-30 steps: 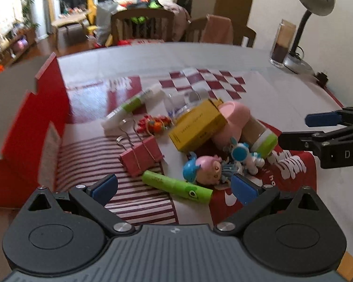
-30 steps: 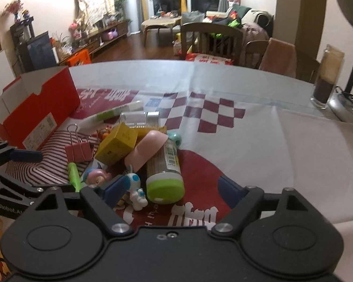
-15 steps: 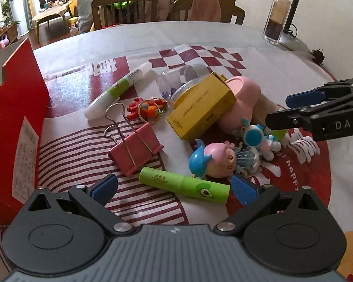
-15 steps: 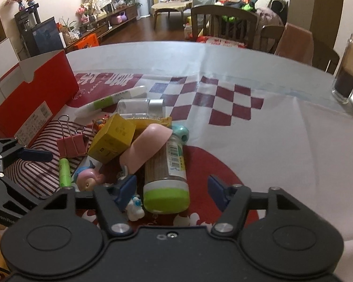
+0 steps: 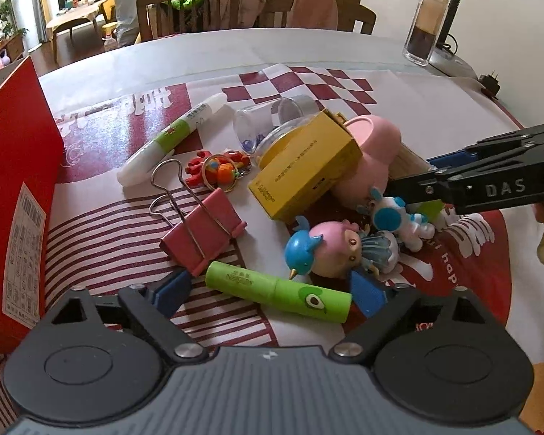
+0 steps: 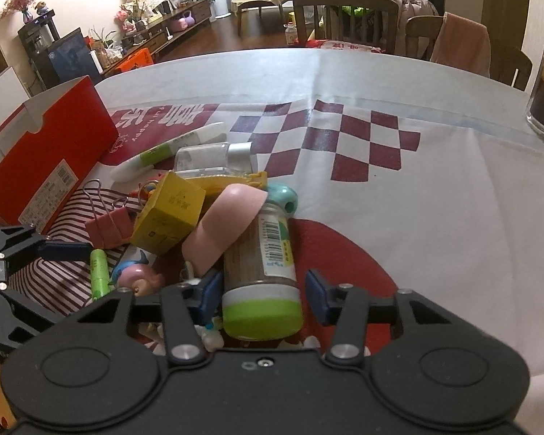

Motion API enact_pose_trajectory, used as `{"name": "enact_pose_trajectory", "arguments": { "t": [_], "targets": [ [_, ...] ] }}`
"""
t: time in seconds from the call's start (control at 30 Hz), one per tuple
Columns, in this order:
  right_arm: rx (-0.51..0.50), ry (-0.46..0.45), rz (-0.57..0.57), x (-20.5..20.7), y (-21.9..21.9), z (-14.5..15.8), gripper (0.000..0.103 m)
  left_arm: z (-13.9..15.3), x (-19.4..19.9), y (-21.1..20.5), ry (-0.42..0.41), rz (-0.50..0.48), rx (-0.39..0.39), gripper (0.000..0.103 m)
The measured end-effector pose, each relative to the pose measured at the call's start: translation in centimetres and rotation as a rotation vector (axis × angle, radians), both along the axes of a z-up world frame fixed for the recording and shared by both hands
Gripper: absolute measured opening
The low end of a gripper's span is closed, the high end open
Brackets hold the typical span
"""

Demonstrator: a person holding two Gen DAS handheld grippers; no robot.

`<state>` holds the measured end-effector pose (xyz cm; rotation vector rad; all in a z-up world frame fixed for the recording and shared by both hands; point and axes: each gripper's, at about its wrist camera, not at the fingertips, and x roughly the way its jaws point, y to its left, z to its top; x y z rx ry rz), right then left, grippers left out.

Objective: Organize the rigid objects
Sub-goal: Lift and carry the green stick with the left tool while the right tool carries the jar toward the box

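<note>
A heap of small items lies on the red-and-white tablecloth (image 5: 344, 90). A green tube (image 5: 277, 293) lies crosswise between the blue pads of my left gripper (image 5: 268, 293); its jaws are closing, with a small gap at each end of the tube. My right gripper (image 6: 263, 293) straddles a jar with a green cap (image 6: 259, 290). Its jaws are closing too, the left pad at the jar's side and the right pad a little apart from it. A red shoe box (image 5: 14, 188) stands open at the left.
The heap holds a pink binder clip (image 5: 203, 232), a yellow box (image 5: 304, 170), a pink cup (image 5: 373, 152), a doll with a blue bird (image 5: 330, 250), a blue-white figure (image 5: 395, 217), a marker (image 5: 170, 141) and a clear vial (image 5: 268, 123). A glass (image 5: 422, 29) stands far right.
Both grippers have sunk closer to the heap. The right jaws have narrowed around the green-capped jar. The left jaws now sit on either side of the green tube and have narrowed slightly.
</note>
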<state>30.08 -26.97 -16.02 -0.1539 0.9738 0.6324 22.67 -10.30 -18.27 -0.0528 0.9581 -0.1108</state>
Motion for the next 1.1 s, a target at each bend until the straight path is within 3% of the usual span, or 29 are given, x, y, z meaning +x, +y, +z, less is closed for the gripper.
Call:
{"name": "enact_pose_trajectory", "arguments": {
  "t": [0.1, 0.57, 0.8, 1.1],
  "targets": [
    [0.002, -0.001, -0.006, -0.1, 0.0, -0.1, 0.045, 0.1, -0.1, -0.3, -0.002, -0.009, 0.000, 0.082],
    [0.011, -0.001, -0.068, -1.9, -2.1, 1.1, 0.044, 1.3, -1.3, 0.0, -0.006, 0.069, 0.002, 0.082],
    [0.040, -0.013, -0.117, -3.7, -3.7, 3.3, 0.044, 3.7, -2.8, 0.5, -0.046, 0.123, -0.036, 0.082],
    [0.045, -0.051, -0.074, -6.4, -1.3, 7.2, 0.045, 7.6, -4.4, 2.0, -0.094, 0.174, -0.076, 0.082]
  ]
}}
